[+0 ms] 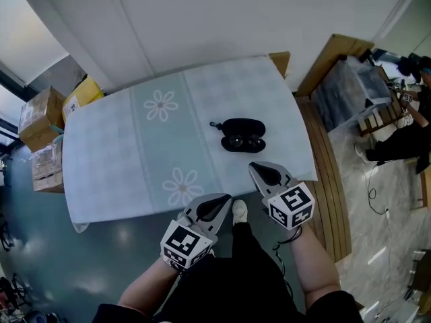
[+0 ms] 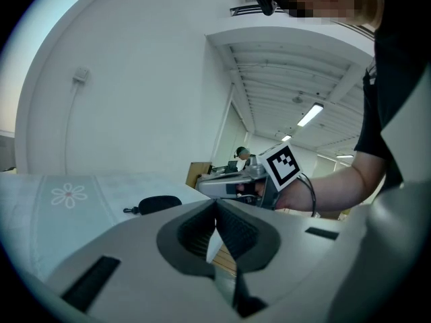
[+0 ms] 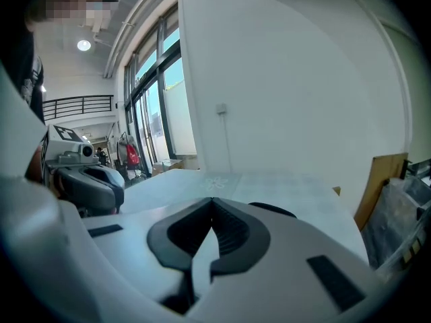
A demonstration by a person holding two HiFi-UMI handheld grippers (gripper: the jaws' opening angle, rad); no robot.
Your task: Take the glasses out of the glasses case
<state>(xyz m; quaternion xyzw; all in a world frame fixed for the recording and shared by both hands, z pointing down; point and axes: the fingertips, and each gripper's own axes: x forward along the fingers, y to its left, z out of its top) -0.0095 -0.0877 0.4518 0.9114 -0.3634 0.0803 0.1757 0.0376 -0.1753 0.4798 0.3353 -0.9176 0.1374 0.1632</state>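
Left hand-held gripper [image 1: 223, 199] and right hand-held gripper [image 1: 256, 169]: I see both jaws pressed together, empty. Glasses case [image 1: 242, 134] lies on the surface [image 1: 121, 160], apart from both.

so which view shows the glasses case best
Head view: the whole glasses case lies in plain sight from above. Left gripper view shows it small and side-on; right gripper view only a dark sliver.

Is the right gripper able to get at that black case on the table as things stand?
Probably yes: the right gripper, jaws shut and empty, hangs near the black case with only bare tablecloth between them.
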